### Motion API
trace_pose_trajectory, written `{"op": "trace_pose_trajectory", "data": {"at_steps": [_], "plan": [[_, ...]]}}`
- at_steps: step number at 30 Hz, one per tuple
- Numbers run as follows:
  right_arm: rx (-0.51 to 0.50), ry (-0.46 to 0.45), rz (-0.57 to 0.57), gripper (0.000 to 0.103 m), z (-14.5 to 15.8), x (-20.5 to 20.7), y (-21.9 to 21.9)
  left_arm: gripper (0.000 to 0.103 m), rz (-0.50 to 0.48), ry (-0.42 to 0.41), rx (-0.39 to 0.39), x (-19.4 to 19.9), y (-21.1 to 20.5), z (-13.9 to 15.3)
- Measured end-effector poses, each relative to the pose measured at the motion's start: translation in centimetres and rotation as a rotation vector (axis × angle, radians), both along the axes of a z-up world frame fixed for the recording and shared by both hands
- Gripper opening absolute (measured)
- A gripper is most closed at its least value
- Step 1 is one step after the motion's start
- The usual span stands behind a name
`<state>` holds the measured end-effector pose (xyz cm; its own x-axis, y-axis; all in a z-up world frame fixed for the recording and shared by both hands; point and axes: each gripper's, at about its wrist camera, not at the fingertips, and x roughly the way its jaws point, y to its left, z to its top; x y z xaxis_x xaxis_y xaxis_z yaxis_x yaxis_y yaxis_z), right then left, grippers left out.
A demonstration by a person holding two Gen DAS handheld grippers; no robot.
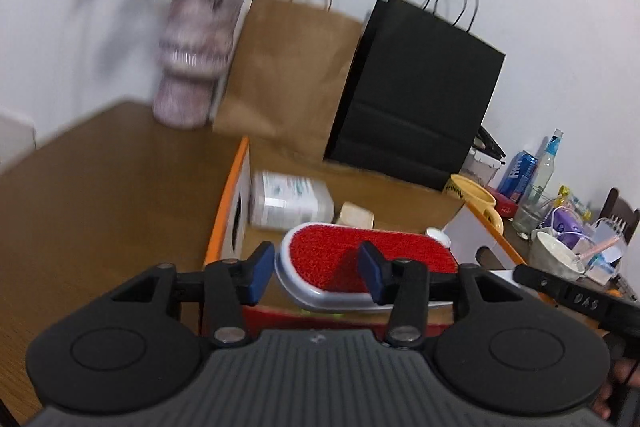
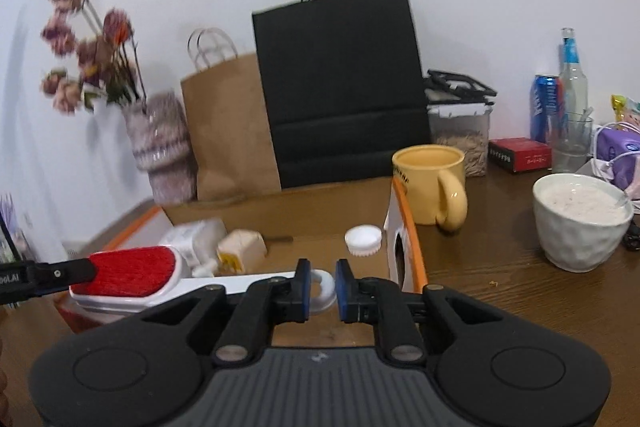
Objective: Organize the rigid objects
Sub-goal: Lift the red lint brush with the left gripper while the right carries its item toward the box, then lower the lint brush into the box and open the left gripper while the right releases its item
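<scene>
A lint brush (image 1: 400, 251) with a red pad and a white body hangs level over the front of an open cardboard box (image 1: 232, 203). My left gripper (image 1: 316, 273) straddles the brush head: one blue pad sits beside the white edge, the other over the red face, and neither clearly presses. In the right wrist view the lint brush (image 2: 132, 269) stretches rightward to its white ring handle, which sits between the pads of my right gripper (image 2: 323, 287) with slim gaps. Both grippers stand open around it. Something red lies under the head.
In the box (image 2: 404, 247) lie a white plastic bottle (image 2: 192, 235), a cream block (image 2: 242, 247) and a white cap (image 2: 363, 237). A yellow mug (image 2: 428, 183) and a white bowl (image 2: 580, 223) stand to its right. Black bag (image 2: 340, 87), brown bag (image 2: 228, 131) and flower vase (image 2: 160, 143) line the wall.
</scene>
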<state>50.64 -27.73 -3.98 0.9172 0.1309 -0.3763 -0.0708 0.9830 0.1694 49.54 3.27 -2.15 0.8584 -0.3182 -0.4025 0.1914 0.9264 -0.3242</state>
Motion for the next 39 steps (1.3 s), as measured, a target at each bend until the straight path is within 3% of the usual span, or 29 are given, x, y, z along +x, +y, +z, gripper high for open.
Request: {"op": "trace_pose_trajectory", "data": {"at_steps": [2, 4, 6, 7, 12, 19, 27, 34, 39], "plan": [[-0.024, -0.003, 0.030, 0.017, -0.4, 0.0, 0.5, 0.050, -0.007, 0.012, 0.011, 0.1, 0.2, -0.3], [-0.076, -0.029, 0.038, 0.017, -0.2, -0.5, 1.2, 0.056, -0.023, -0.035, 0.010, -0.7, 0.2, -0.1], [-0.140, -0.050, 0.035, 0.025, -0.4, -0.9, 2.1, 0.072, -0.012, -0.052, 0.035, -1.1, -0.2, 0.0], [-0.152, -0.056, 0.036, 0.026, -0.4, -1.0, 2.3, 0.075, -0.010, -0.057, 0.059, -1.2, -0.5, -0.1], [-0.105, -0.068, 0.042, 0.040, -0.4, -1.4, 1.7, 0.076, -0.007, -0.044, 0.068, -1.2, -0.6, -0.3], [-0.053, -0.059, 0.021, 0.043, -0.6, -1.3, 1.2, 0.085, -0.016, -0.056, 0.096, -1.1, -1.0, -0.8], [-0.067, -0.101, 0.042, 0.052, 3.4, -6.7, 1.3, 0.084, -0.016, -0.070, 0.126, -5.8, -0.9, 3.2], [-0.091, -0.063, 0.104, 0.063, 7.8, -10.8, 1.5, 0.084, -0.023, -0.140, 0.144, -11.5, -0.5, 8.1], [-0.082, -0.041, 0.120, 0.075, 10.5, -14.1, 1.3, 0.084, -0.032, -0.092, 0.172, -14.5, -0.7, 11.0]]}}
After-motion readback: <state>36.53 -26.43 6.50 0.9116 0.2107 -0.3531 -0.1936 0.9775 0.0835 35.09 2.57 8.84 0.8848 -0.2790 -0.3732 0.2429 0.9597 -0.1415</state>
